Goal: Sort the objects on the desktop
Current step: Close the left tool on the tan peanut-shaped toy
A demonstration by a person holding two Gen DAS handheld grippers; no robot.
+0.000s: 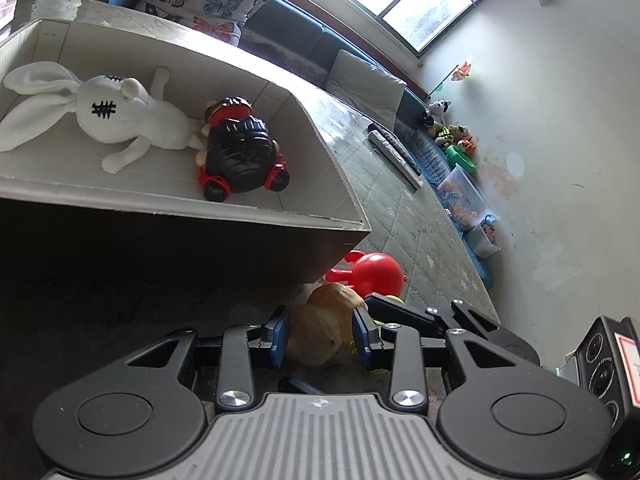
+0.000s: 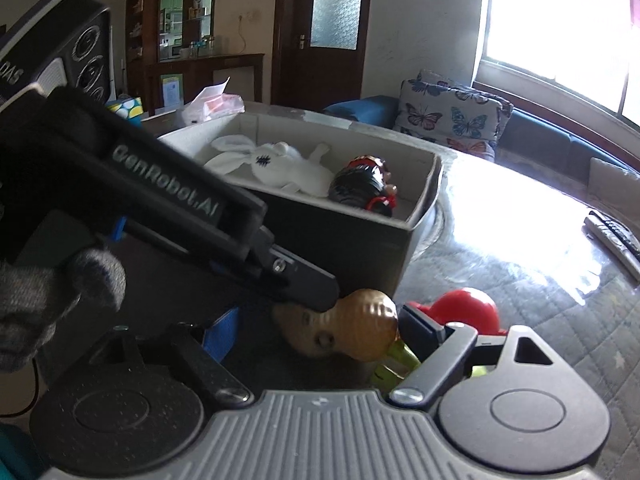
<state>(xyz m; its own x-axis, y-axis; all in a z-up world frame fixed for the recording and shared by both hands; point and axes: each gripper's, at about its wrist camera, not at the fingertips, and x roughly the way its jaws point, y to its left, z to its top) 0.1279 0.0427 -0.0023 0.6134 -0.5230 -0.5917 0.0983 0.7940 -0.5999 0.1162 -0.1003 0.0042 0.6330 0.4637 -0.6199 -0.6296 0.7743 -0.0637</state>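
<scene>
Left gripper point(image 1: 320, 334) and right gripper point(image 2: 316, 332) both angle downward, jaws apart, side by side.

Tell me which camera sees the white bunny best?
The left wrist view: the bunny lies big and whole in the box, ears, stitched eye and legs clear. The right wrist view shows it too, but smaller and farther off.

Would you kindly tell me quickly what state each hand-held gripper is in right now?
Left hand-held gripper: closed on the brown toy.
Right hand-held gripper: open, straddling the same toy, not gripping it.
</scene>
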